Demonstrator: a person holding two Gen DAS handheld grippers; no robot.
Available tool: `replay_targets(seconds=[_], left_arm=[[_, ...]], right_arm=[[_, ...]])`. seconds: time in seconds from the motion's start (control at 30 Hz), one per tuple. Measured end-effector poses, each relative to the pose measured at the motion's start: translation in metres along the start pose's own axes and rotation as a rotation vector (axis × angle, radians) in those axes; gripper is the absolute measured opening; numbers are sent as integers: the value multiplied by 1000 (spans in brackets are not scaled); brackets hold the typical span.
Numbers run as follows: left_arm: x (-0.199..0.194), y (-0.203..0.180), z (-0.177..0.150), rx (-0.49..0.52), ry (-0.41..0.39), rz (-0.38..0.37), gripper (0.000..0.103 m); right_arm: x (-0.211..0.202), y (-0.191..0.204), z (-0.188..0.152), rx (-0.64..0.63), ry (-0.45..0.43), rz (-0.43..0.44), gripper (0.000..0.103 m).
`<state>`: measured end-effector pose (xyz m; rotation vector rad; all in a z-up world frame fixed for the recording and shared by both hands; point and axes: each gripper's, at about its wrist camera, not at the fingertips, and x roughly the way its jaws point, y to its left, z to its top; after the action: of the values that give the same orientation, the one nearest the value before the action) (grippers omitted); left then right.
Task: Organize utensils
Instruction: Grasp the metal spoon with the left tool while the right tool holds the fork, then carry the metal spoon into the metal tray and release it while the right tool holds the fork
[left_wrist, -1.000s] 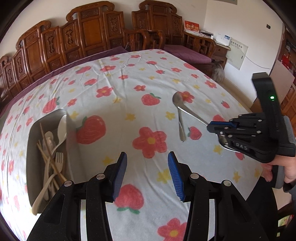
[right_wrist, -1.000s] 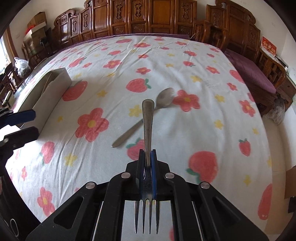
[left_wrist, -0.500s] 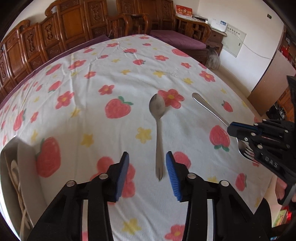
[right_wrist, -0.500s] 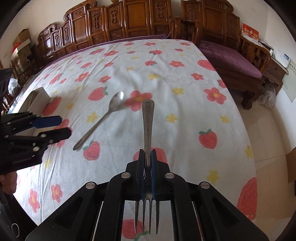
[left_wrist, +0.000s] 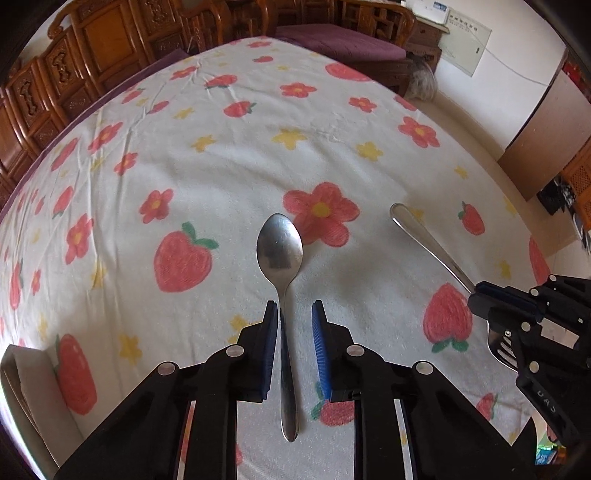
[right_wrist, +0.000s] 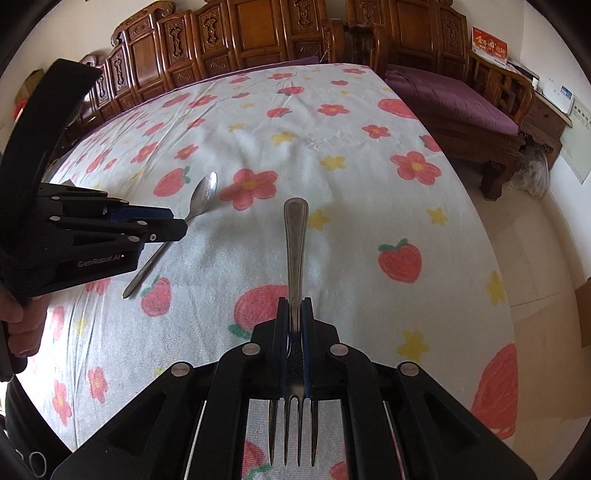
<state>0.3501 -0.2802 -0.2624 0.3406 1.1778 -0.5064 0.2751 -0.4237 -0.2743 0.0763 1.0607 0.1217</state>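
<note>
- Two hand-held grippers hang over a table spread with a strawberry-and-flower cloth (left_wrist: 207, 155)
- left gripper (left_wrist: 294, 314) straddles the handle of a metal spoon (left_wrist: 279, 251) lying flat on the cloth, bowl pointing far; its jaws are closing, blue pads (left_wrist: 320, 347) either side of the handle, a gap showing on the right side
- right gripper (right_wrist: 294, 314) is clamped on a fork (right_wrist: 295, 243), handle pointing far, tines near the camera
- a tray's pale edge (left_wrist: 22, 373) shows at near left
</note>
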Motion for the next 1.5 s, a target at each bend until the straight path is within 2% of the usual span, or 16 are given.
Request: replay_targets(seconds=[0.07,0.27,0.47,0.6,0.73,0.9,1.1,1.5], left_arm=[[7,2,4,-16,33,7,16],[9,5,9,-29,45,17,15],[10,9,11,-52,68,16,10],[11,14,13,-82,75,5,2],[11,14,11,-76,71,10,2],[1,14,0,-65,28,47,1],[-18,14,-5,-43,-11,60,1],[-68,37,-22,-70,-89,68,1]], right_arm=[[1,0,-1,0,3,2,8],[4,3,-2,-7,14,8,8],[5,4,-3,-7,16,12,8],[5,3,-3,-8,17,13,8],[6,4,-3,-9,17,14,8],[4,6,-2,-11,13,21,8],[-4,12,0,-12,-10,40,8],[-35,42,11,-60,-84,75,8]])
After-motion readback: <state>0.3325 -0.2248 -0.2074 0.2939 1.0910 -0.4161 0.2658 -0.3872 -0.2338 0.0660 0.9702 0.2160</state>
